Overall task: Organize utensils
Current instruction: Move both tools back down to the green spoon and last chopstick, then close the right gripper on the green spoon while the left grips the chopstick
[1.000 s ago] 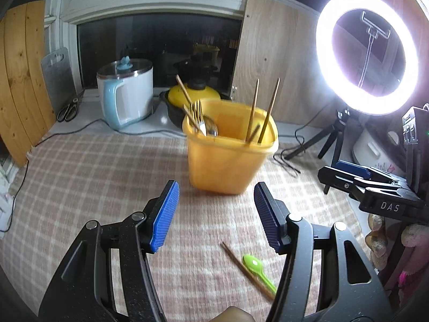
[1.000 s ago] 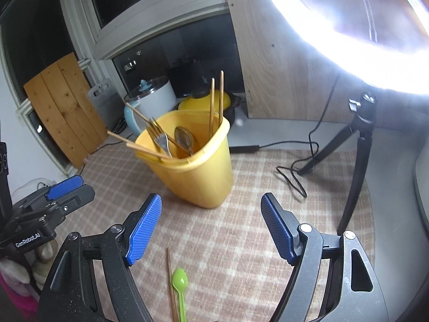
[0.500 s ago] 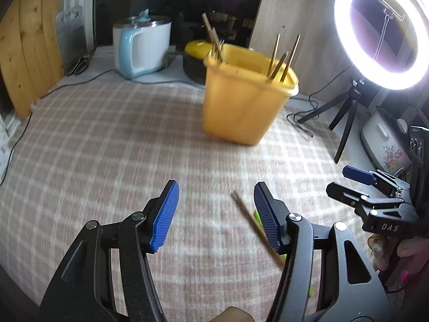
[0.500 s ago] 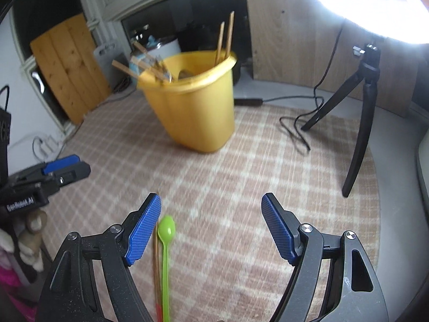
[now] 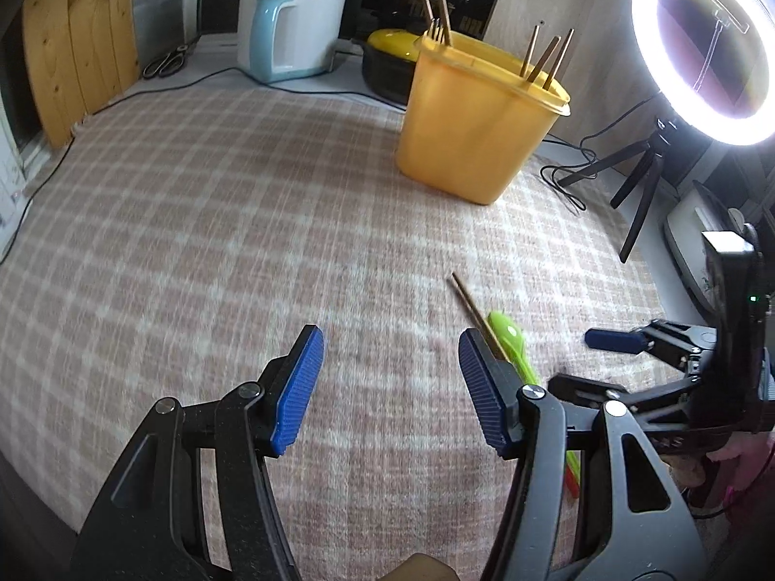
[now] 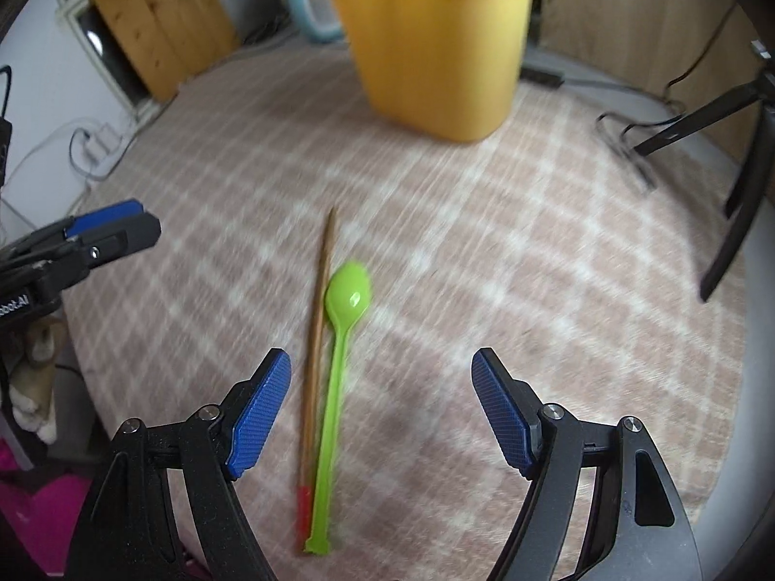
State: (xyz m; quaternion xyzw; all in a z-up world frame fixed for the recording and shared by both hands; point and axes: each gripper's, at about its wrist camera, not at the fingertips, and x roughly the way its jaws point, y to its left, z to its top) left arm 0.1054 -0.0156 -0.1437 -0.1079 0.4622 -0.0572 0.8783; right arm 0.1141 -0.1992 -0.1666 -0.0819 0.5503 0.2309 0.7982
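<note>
Fingers of right gripper (image 6: 380, 411) apart, angled down over green spoon (image 6: 339, 363).

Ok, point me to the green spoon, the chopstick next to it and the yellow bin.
green spoon (image 6: 349, 294): right wrist view, on the bowl.
chopstick (image 6: 319, 290): right wrist view, mid-shaft, just left of the spoon.
yellow bin (image 5: 465, 130): left wrist view, on the front wall.

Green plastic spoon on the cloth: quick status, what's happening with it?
Both grippers open, empty. Green plastic spoon lies beside wooden chopstick, between right gripper jaws, ungripped. Right jaws just narrowed.
</note>
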